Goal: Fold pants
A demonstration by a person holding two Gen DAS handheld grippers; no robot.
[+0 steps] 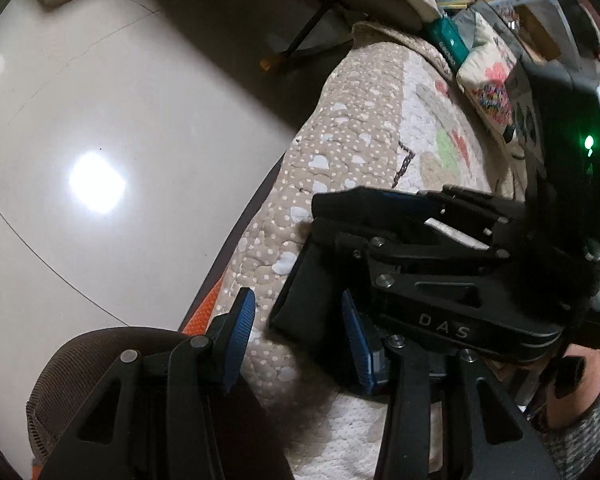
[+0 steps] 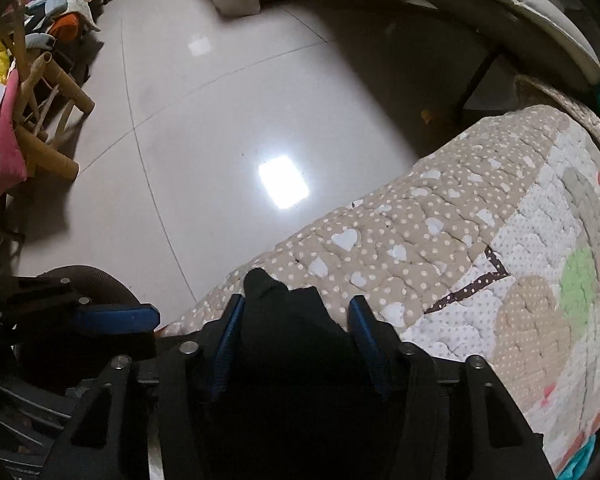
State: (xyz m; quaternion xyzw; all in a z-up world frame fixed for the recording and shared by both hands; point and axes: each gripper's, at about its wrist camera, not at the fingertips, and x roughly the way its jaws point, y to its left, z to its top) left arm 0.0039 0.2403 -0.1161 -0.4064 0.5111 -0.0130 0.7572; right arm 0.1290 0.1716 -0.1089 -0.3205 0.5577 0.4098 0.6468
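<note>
Here, the right gripper (image 2: 294, 344) has its blue pads spread, with dark black fabric pants (image 2: 284, 320) bunched between them over the quilted heart-print beige bedspread (image 2: 440, 232); the left gripper (image 1: 300, 344) hangs open beside it, empty

Glossy tiled floor (image 2: 204, 128), perhaps bamboo chair (image 2: 48, 120)

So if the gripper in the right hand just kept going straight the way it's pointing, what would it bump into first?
Probably the black pants fabric bunched between the right gripper's open fingers; it is already there. Just past it lies the dotted quilt, then the tiled floor beyond its edge. Depth is hard to judge here.
</note>
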